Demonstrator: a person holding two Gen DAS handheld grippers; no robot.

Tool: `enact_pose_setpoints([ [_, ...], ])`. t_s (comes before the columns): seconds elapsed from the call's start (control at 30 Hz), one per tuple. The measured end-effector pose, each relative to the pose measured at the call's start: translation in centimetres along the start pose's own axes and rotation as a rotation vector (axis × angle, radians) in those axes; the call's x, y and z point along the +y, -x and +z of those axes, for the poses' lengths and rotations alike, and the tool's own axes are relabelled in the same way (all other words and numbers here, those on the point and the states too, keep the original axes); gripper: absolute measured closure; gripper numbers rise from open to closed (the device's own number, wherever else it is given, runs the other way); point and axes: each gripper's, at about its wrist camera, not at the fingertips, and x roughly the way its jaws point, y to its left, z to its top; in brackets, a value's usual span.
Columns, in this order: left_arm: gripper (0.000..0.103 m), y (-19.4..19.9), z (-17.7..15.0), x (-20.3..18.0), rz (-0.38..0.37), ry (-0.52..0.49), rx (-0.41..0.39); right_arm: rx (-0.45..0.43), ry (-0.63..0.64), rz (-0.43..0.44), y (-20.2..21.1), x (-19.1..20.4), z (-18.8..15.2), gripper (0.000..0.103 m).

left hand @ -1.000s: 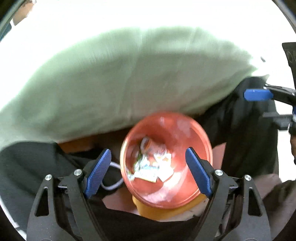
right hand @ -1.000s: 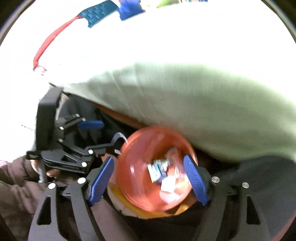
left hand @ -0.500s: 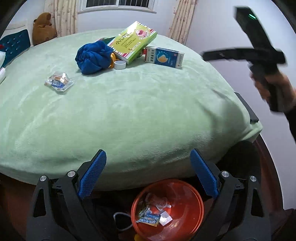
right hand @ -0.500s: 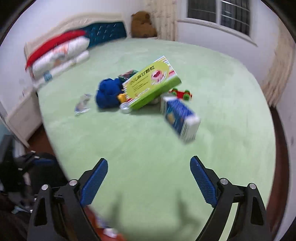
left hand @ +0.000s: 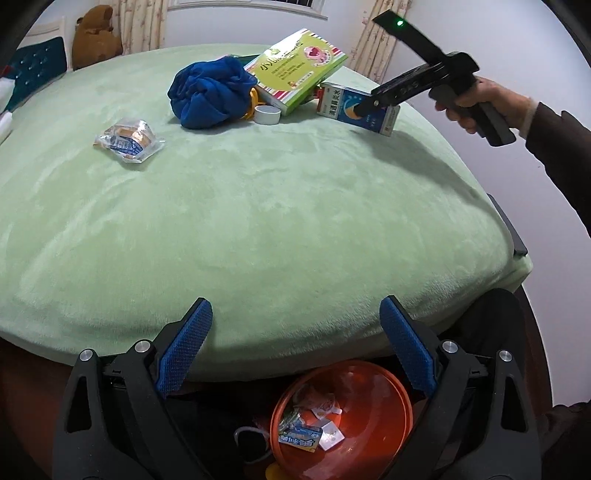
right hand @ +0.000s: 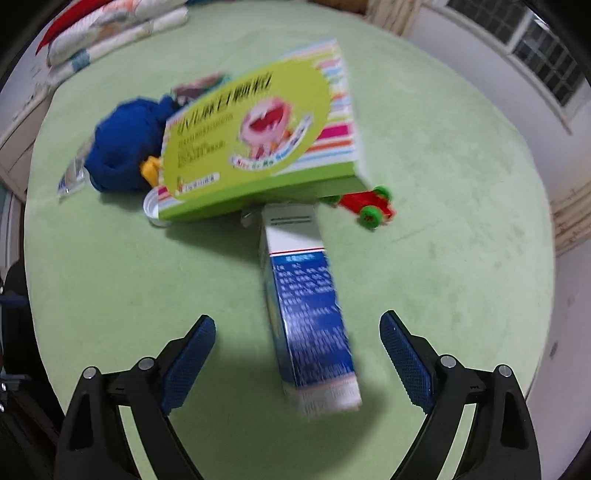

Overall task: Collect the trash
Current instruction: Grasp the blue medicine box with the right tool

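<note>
A blue and white carton (right hand: 308, 317) lies on the green bed, its near end between the open fingers of my right gripper (right hand: 297, 347), which hovers just above it. It also shows in the left wrist view (left hand: 341, 107), partly hidden behind the right gripper body (left hand: 421, 81). A clear plastic wrapper (left hand: 127, 140) lies on the bed at left. My left gripper (left hand: 295, 339) is open and empty at the bed's near edge, above an orange bin (left hand: 388, 410) that holds several wrappers.
A green box (right hand: 255, 147) leans on a blue cloth (right hand: 125, 147), with a white tape roll (left hand: 266, 115) and a red toy car (right hand: 364, 203) beside them. Pillows (right hand: 110, 26) lie at the far left. A brown teddy bear (left hand: 94, 37) sits by the headboard.
Both grippers rose from over the orange bin. The right gripper swung out over the bed and came down close over the blue carton. The left gripper stays near the bed edge.
</note>
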Motion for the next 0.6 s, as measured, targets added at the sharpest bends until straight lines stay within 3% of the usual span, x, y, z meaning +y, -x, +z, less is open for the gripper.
enact_pose_setpoints([
  [0.07, 0.013, -0.3, 0.2, 0.2, -0.008, 0.007, 0.008, 0.033, 0.011, 0.012, -1.0, -0.1, 0.5, 0.024],
  [0.13, 0.013, -0.5, 0.4, 0.4, -0.009, 0.012, 0.011, 0.067, -0.001, 0.041, -1.9, -0.3, 0.7, 0.038],
  [0.2, 0.013, -0.5, 0.4, 0.4, -0.008, 0.009, 0.010, 0.104, -0.031, 0.075, -2.6, -0.5, 0.4, 0.061],
  [0.27, 0.013, -0.5, 0.5, 0.3, -0.002, 0.001, 0.009, 0.094, -0.030, 0.082, -2.4, -0.3, -0.2, 0.072],
  [0.47, 0.013, -0.2, 1.4, 0.1, -0.007, -0.013, -0.007, -0.024, -0.115, 0.173, 1.4, 0.0, -4.9, 0.072],
  [0.6, 0.013, -0.5, 3.3, -0.7, -0.009, -0.057, -0.026, -0.145, -0.252, 0.224, 4.3, 0.3, -10.3, 0.072],
])
